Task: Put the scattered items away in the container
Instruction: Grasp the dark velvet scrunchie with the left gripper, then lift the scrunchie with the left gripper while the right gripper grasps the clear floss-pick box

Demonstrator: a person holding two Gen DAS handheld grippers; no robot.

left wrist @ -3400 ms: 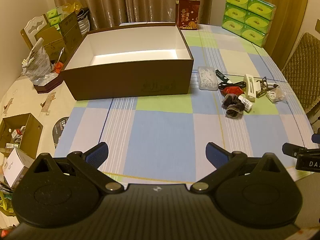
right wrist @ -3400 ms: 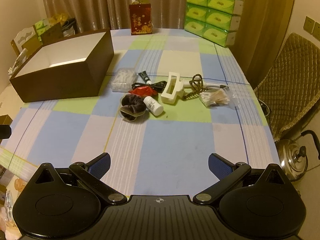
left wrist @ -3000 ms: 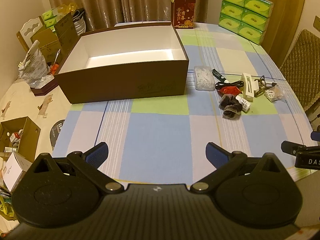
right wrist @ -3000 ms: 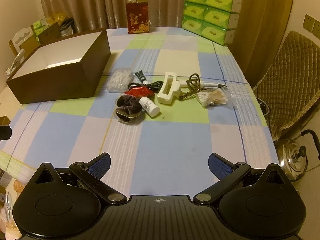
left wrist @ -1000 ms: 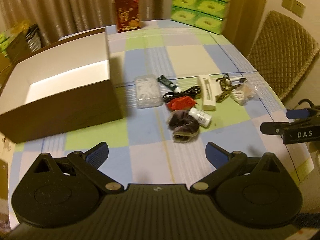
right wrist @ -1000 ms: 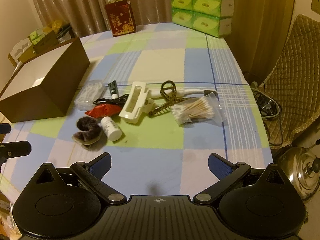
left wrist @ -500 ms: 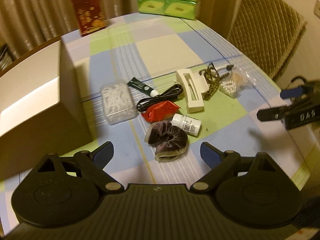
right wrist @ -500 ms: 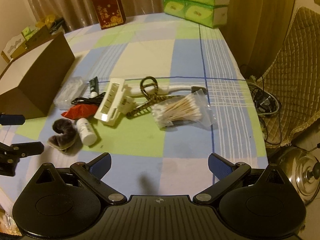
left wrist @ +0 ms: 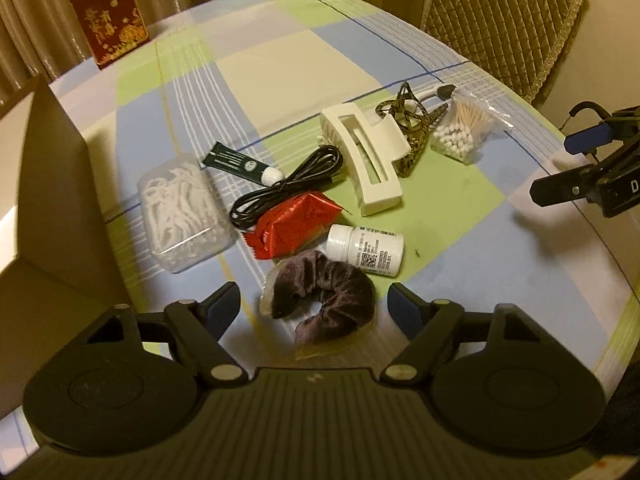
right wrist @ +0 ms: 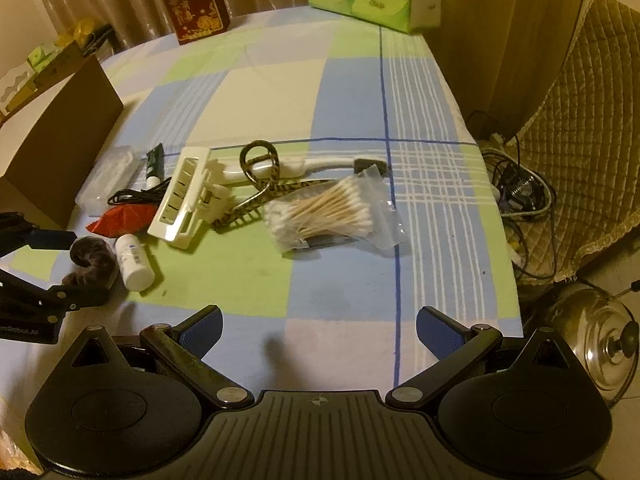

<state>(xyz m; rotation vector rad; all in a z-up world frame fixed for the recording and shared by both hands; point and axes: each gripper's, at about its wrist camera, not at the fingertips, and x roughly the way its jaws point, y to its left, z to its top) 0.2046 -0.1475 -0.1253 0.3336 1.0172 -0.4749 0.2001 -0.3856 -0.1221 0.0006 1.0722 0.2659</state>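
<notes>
Approach step: left tool (left wrist: 314,304), fingers apart, is positioned astride the velvet scrunchie (left wrist: 322,294); closing is required next. Right tool (right wrist: 318,326) is held apart, empty.

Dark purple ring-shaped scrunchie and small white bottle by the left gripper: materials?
Dark purple ring-shaped scrunchie: looks like velvet fabric; matte, fuzzy pile, soft gathered folds. Small white bottle: probably plastic; smooth, opaque, slight sheen, ribbed cap, printed paper label with a code. Left gripper is open around the scrunchie.
</notes>
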